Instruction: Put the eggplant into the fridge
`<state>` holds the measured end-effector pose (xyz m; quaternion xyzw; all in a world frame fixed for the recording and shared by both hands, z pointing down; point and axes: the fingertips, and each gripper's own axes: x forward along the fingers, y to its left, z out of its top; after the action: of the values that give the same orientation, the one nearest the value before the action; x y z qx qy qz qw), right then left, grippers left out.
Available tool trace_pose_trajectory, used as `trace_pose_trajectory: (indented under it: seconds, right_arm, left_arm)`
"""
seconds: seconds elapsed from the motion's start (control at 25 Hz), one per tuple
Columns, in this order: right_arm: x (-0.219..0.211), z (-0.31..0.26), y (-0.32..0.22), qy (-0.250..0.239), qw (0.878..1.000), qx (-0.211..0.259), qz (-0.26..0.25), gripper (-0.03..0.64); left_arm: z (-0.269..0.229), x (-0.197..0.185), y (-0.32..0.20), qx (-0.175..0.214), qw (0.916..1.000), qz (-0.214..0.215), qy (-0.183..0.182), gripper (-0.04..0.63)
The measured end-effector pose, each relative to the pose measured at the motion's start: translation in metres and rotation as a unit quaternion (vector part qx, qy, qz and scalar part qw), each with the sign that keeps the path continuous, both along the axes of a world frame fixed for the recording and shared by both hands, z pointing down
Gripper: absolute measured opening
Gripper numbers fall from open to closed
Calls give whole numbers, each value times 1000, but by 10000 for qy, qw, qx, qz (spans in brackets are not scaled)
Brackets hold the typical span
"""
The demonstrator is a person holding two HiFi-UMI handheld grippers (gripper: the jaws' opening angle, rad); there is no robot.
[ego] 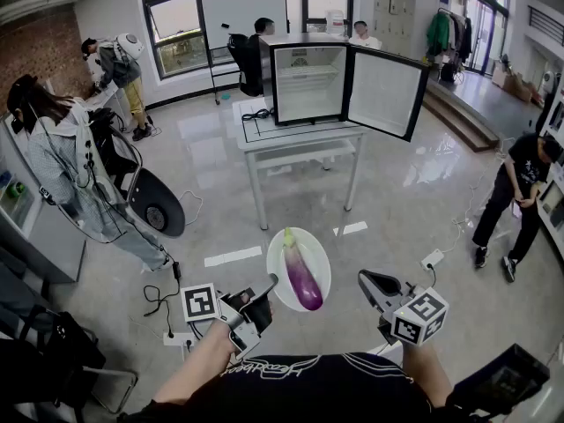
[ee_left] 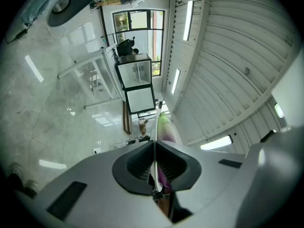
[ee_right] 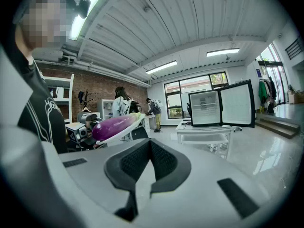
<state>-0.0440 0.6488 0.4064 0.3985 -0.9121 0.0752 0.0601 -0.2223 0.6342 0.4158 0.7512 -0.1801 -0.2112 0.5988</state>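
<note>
Onlooker (ego: 70, 161) in a pale coat stands at far left on the glossy floor (ego: 414, 210) of a bright workshop. Low in the head view, the left tongs (ego: 269, 285) are clenched on the left rim of a white plate (ego: 320, 256) held out above the floor. In the left gripper view the plate shows edge-on, pinched between the two black pads.

On the plate lies the eggplant (ego: 300, 276), purple, set lengthwise, its pale green stem end pointing away from the wearer toward the fridge. It rests just to the right of the left tongs. Whether it touches their pads cannot be told, but it is not gripped by them.

Beyond the plate, well apart from it, a small black fridge (ego: 308, 82) stands on a white tabletop (ego: 260, 132). Its door (ego: 385, 92) is swung wide open to the right, and the white interior faces the camera.

Right of the plate, the right tongs (ego: 364, 280) hover near its rim without touching it. Their view shows them pressed together with nothing between them, the eggplant and plate off to their left. A second onlooker (ego: 515, 196), in dark clothes, stands at far right.
</note>
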Motion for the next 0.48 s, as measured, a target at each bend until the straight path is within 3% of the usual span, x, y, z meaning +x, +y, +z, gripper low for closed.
trace_pose_trajectory:
  seconds: [0.48]
  right_arm:
    - [-7,-1,-1,-90,9999,-83,83,5]
  left_arm:
    - [-2,-6,-1,-62,9999,84,81,20]
